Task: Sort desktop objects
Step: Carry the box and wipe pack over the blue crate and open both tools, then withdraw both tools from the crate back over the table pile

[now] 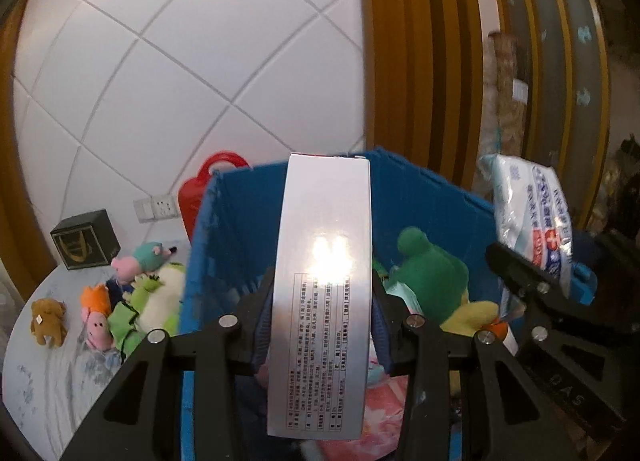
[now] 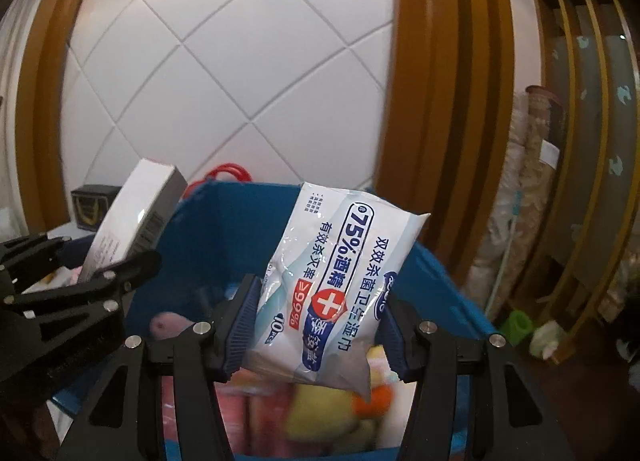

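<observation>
My left gripper (image 1: 322,325) is shut on a tall white box (image 1: 324,293) with small printed text, held upright over the blue bin (image 1: 236,221). My right gripper (image 2: 314,321) is shut on a white-and-blue pack of wet wipes (image 2: 332,273), held over the same blue bin (image 2: 232,229). The white box also shows in the right wrist view (image 2: 132,213), and the wipes pack in the left wrist view (image 1: 528,213). Inside the bin lie a green plush (image 1: 432,273), a yellow plush (image 1: 476,315) and pink items (image 1: 384,413).
On the pale table (image 1: 52,381) left of the bin lie several plush toys: a brown bear (image 1: 48,321), an orange-haired pink one (image 1: 96,317), a green-and-white dinosaur (image 1: 156,301), a teal-and-pink pig (image 1: 140,261). A black box (image 1: 86,239) and a red handled item (image 1: 204,185) stand behind.
</observation>
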{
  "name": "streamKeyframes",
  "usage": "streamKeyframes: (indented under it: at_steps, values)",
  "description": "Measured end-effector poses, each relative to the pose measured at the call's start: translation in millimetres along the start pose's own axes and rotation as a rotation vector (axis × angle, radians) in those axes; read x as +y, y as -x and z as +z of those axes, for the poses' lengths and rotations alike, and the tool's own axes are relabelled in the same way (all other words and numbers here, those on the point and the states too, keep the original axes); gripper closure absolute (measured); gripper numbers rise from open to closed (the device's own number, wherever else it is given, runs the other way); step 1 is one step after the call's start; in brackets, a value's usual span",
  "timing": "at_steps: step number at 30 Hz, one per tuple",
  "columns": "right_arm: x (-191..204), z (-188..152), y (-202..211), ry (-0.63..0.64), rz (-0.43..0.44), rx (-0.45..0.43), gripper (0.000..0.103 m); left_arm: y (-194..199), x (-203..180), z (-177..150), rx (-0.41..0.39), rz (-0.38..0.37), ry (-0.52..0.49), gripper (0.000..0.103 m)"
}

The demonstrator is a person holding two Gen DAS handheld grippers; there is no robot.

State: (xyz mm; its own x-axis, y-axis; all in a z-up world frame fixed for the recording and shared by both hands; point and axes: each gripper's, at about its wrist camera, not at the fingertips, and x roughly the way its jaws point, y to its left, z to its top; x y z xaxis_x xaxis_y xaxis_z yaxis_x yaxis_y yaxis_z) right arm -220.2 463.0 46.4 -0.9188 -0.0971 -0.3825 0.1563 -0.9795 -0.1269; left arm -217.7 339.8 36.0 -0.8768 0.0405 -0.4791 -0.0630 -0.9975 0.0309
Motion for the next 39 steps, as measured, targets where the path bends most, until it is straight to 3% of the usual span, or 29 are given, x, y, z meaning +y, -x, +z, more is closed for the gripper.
streamKeyframes:
  at_steps: [11, 13, 14, 15, 16, 18, 36, 39]
  values:
    - [-42.5, -16.7, -21.1, 0.04, -0.011, 0.037, 0.047, -12.6, -30.2, -1.2, 0.039, 0.051, -0.016, 0.062]
    - [-43.8, -17.8, -21.5, 0.039, -0.015, 0.032, 0.043, -12.2, -29.9, -1.3, 0.043, 0.067, -0.016, 0.056]
    - [-46.4, -17.9, -19.9, 0.032, -0.022, 0.02, 0.028, -11.1, -29.7, -1.8, 0.042, 0.077, -0.016, 0.049]
    - [-49.1, -17.8, -18.1, 0.023, -0.031, 0.009, 0.002, -10.0, -28.8, -1.8, 0.038, 0.095, -0.015, 0.036]
    - [-52.6, -17.1, -16.4, 0.015, -0.049, -0.006, 0.0, -8.3, -27.4, -1.6, 0.032, 0.116, -0.013, 0.023]
    - [-59.8, -15.8, -10.9, 0.005, -0.046, -0.023, 0.0, -3.3, -23.0, -1.9, 0.02, 0.122, -0.002, 0.017]
    - [-38.0, -19.9, 15.9, 0.029, 0.007, -0.011, 0.0, 50.6, 2.2, -14.8, -0.012, 0.16, 0.026, 0.016]
    - [-28.8, -17.8, 22.5, 0.04, 0.048, -0.025, 0.0, 60.9, 13.7, -19.2, -0.022, 0.186, 0.036, 0.012]
